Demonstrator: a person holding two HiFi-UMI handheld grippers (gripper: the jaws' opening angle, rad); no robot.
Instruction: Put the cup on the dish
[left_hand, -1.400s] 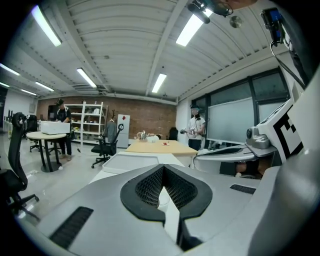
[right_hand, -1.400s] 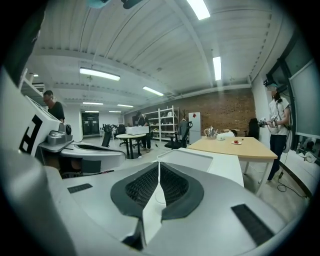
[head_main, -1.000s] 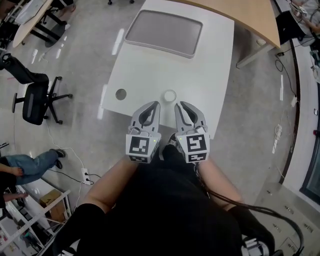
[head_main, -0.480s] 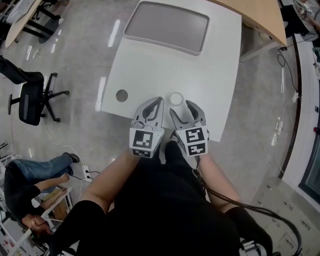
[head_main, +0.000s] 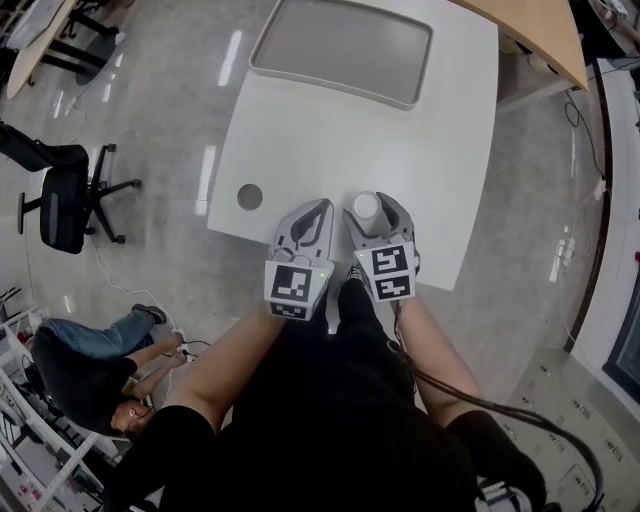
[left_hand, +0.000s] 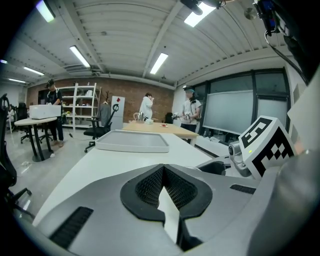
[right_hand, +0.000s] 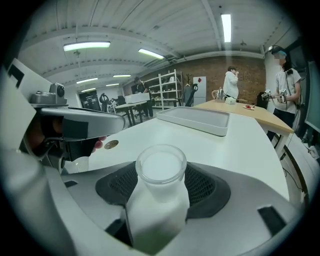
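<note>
Right gripper view is showing your right gripper (head_main: 377, 215) released: its jaws have just been opening and are standing wide, with the cup (right_hand: 158, 197) sitting upright between them on the white table (head_main: 330, 150). Your left gripper (head_main: 312, 212) is showing clenched on nothing, just to the left of the right tool. The dish (head_main: 330, 87) is lying well ahead of both tools, at the table's far end, apart from the cup.

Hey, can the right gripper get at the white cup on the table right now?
Most likely yes. The right gripper's jaws have just been opening and now stand apart, with the white cup upright between them. Nothing else sits in the gap, so closing should catch it.
</note>
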